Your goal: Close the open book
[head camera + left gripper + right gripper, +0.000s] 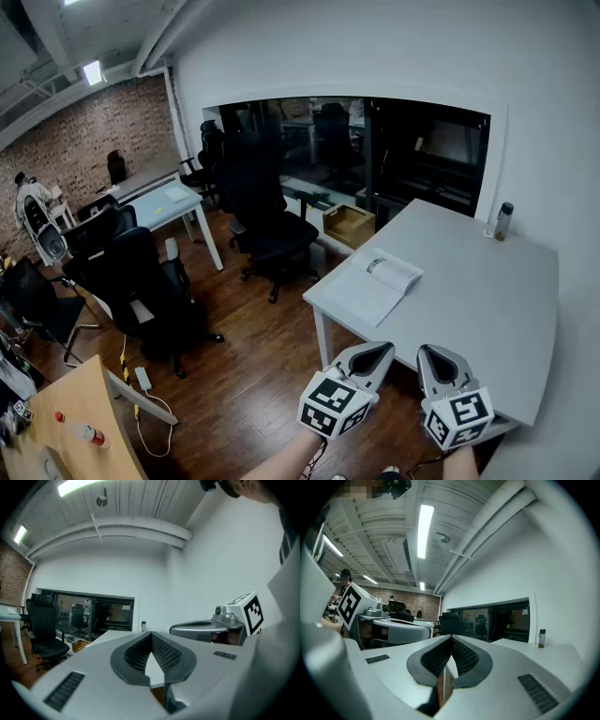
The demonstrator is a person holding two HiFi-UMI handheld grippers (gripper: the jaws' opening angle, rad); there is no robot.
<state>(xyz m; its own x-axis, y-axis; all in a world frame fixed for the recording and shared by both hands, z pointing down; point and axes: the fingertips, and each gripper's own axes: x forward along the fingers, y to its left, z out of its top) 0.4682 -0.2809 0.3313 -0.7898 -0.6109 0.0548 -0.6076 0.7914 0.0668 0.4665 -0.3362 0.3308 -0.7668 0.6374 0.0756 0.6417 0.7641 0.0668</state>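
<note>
An open book [375, 287] with white pages lies flat on the grey table [487, 309], close to the table's near left corner. My left gripper [384, 349] hangs in front of the table's near edge, its jaws shut with nothing between them. Beside it on the right, my right gripper [427, 352] is also shut and empty. Both point level toward the table and stay short of the book. In the left gripper view the shut tips [151, 633] meet, with the right gripper's marker cube [246, 611] beside them. The right gripper view shows its own tips [451, 637] closed.
A slim bottle [503, 221] stands at the table's far right corner. Black office chairs [267, 220] and a wooden box [348, 225] sit on the wood floor left of the table. A second desk [155, 192] stands further left. A wall with a dark window lies behind.
</note>
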